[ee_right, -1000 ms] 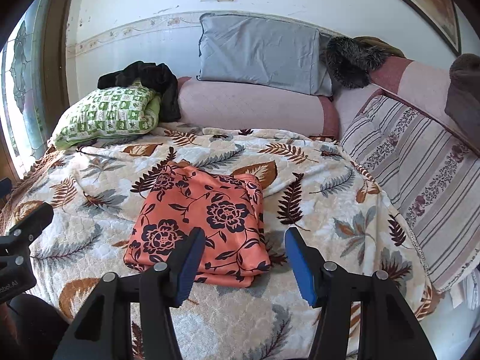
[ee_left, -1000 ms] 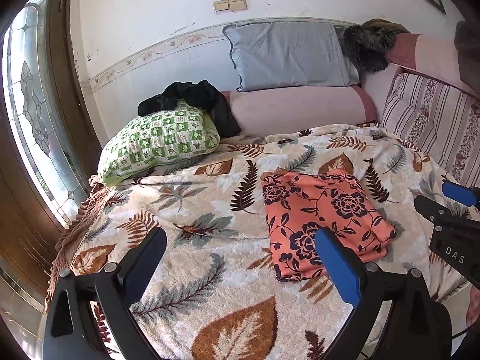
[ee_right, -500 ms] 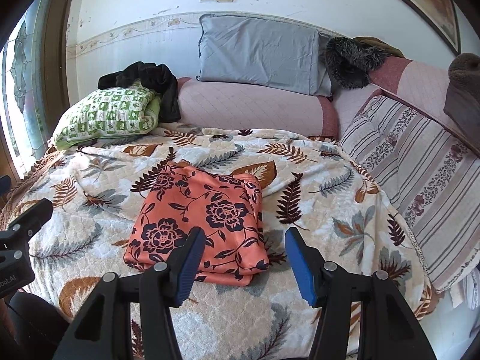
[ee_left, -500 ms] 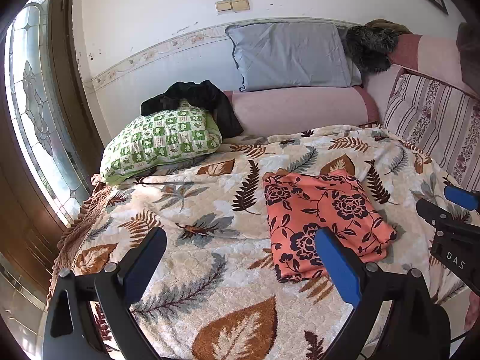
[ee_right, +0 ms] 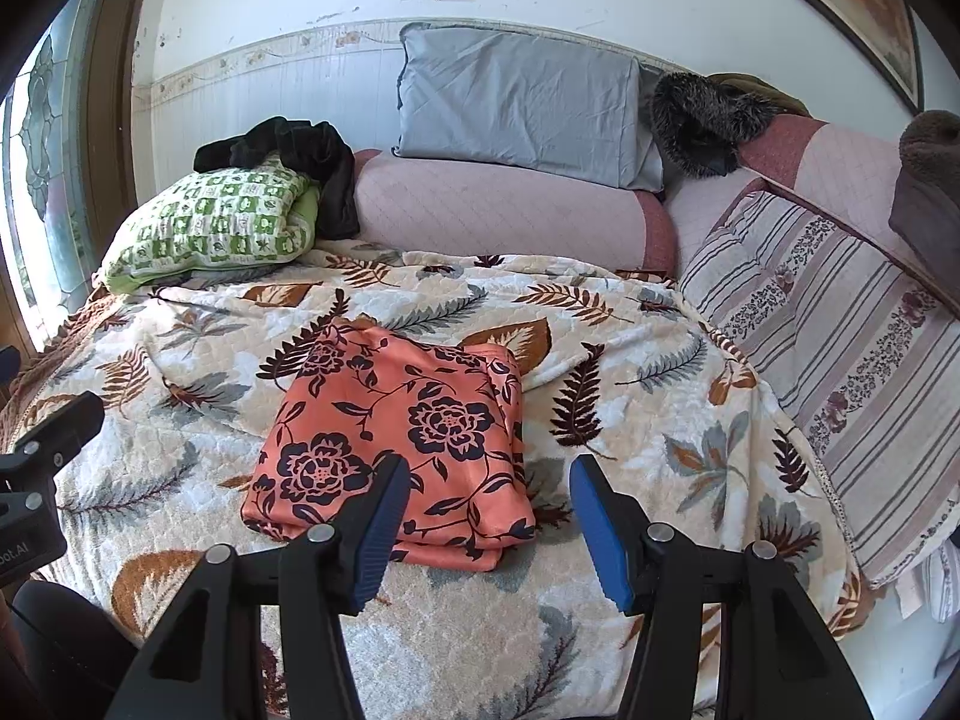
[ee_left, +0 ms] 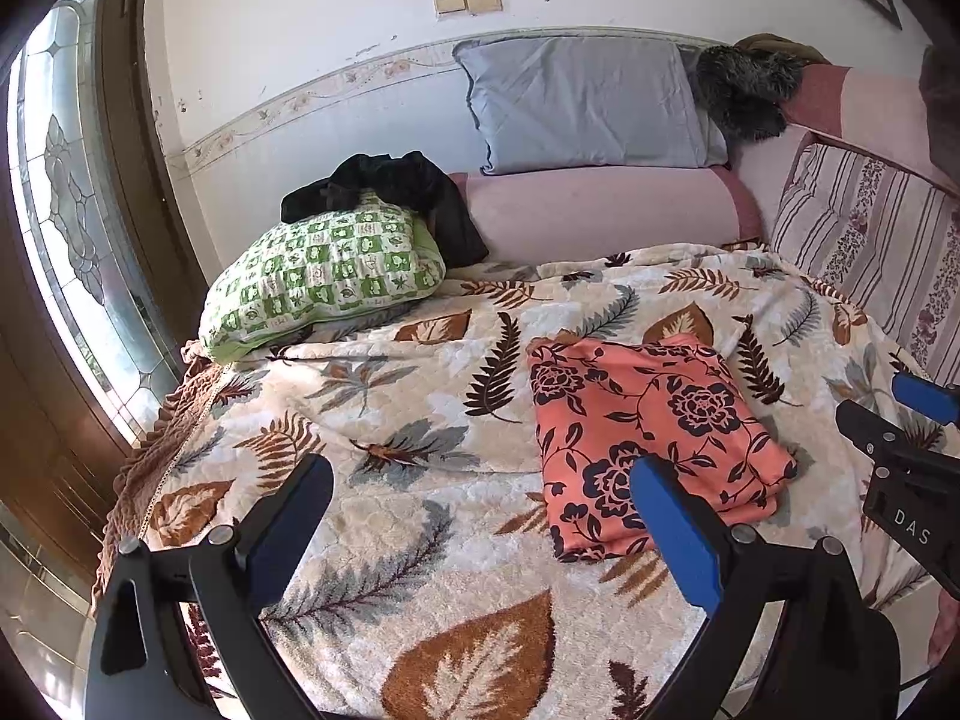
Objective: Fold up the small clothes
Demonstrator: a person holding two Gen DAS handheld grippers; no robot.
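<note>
Cloth (ee_right: 390,438) mid-bed (ee_right: 630,360): light, limp, likely slippery; pinch near-edge layers together. Left gripper (ee_left: 480,516), right gripper (ee_right: 489,519): both agape, empty.

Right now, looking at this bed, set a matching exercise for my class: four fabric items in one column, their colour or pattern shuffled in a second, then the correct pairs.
Items
1. folded garment
2. small pillow
3. upright pillow
4. blanket

Descriptions
A. plain grey
B. green and white checks
C. cream with leaf print
D. orange with dark flowers

Pairs: 1-D, 2-B, 3-A, 4-C
</note>
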